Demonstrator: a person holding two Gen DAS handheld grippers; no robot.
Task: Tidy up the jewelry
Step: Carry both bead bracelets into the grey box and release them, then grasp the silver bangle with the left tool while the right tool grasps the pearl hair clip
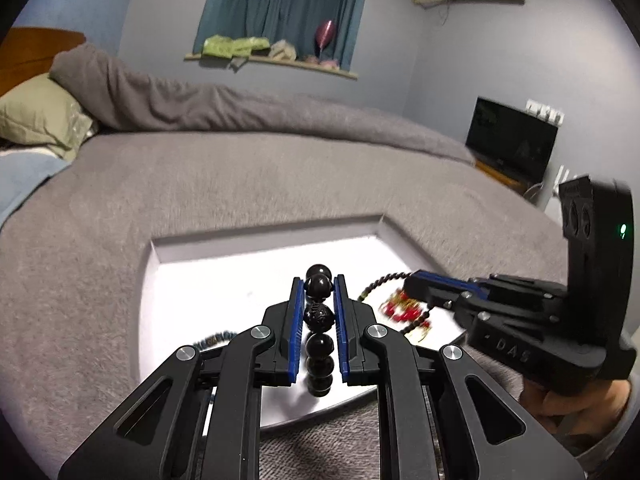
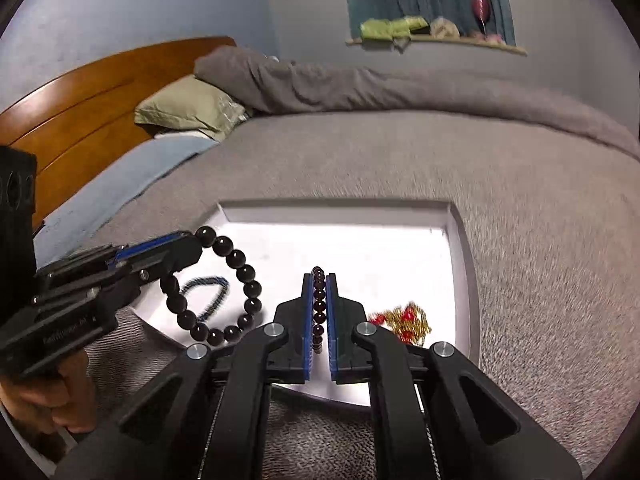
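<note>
A white tray (image 1: 224,276) lies on the grey bed. My left gripper (image 1: 319,280) is shut on a bracelet of large black beads (image 1: 319,318), which hangs as a loop above the tray's left part (image 2: 235,258). My right gripper (image 2: 319,276) is shut on a thin bracelet of small dark red beads (image 2: 319,308), held over the tray's near middle. A blue bead bracelet (image 2: 208,292) lies in the tray under the black loop. A red and gold piece (image 2: 404,320) lies in the tray to the right. Each gripper shows in the other's view: left gripper (image 2: 194,242), right gripper (image 1: 410,285).
Grey blanket (image 2: 520,260) surrounds the tray (image 2: 340,210) on all sides. A green pillow (image 2: 188,108) and wooden headboard (image 2: 80,100) are at the far left. A dark screen (image 1: 512,140) stands beyond the bed at right. A hand (image 2: 36,400) grips the left tool.
</note>
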